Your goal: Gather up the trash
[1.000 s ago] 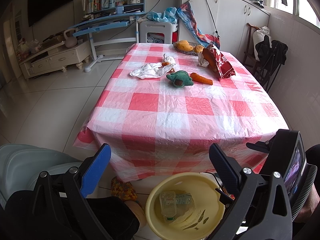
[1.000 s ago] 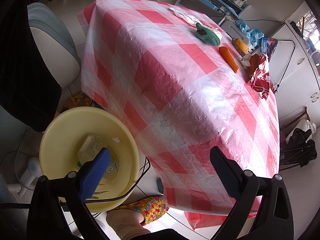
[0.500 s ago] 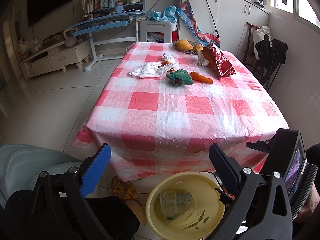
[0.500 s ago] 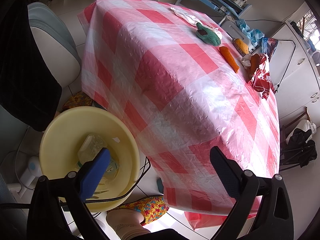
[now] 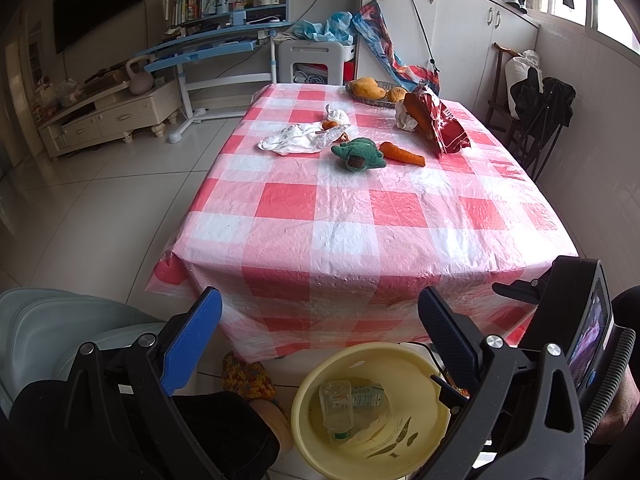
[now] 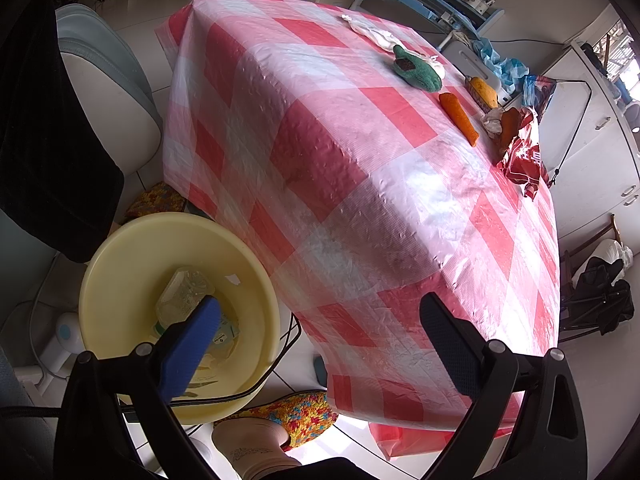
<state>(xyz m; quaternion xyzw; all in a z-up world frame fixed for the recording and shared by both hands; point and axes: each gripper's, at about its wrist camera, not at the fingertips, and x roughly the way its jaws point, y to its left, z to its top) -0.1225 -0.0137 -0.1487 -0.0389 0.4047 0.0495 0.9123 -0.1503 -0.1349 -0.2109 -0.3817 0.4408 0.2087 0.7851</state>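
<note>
Both the left gripper (image 5: 320, 324) and the right gripper (image 6: 320, 324) hang with jaws spread wide and empty above the yellow basin (image 5: 436, 432) on the floor, which holds a clear plastic bottle (image 5: 337, 404) (lying flat). Farther out on the checked tablecloth (image 5: 360, 216) lie crumpled white paper (image 5: 294, 141), a red snack bag (image 5: 444, 122), a carrot (image 5: 401, 153) and a green knitted toy (image 5: 360, 153).
</note>
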